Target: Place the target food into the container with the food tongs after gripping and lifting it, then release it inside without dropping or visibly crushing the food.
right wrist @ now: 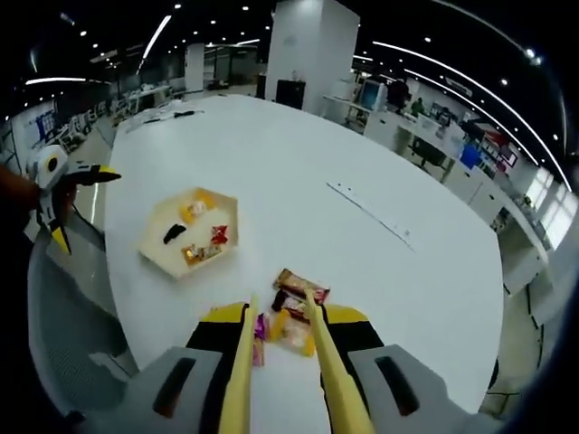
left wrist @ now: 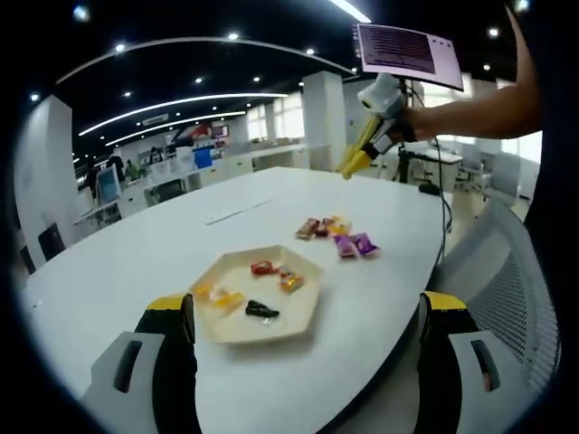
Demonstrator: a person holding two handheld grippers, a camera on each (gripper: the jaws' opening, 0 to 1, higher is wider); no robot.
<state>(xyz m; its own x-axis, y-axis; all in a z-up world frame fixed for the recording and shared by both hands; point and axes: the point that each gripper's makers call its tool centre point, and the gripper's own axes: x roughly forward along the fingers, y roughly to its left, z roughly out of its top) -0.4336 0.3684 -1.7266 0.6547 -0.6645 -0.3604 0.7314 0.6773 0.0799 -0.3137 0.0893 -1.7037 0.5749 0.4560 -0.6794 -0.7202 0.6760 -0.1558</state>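
Now | hexagonal tray [left wrist: 312, 298] | glossy wrapped candies [left wrist: 336, 237], seemingly | smooth white table [left wrist: 136, 262]

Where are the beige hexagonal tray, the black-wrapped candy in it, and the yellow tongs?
Beige hexagonal tray [left wrist: 306, 312], left gripper view, bare right rim.
Black-wrapped candy [left wrist: 261, 310], left gripper view, wrapper middle.
Yellow tongs [right wrist: 242, 380], right gripper view, left blade.
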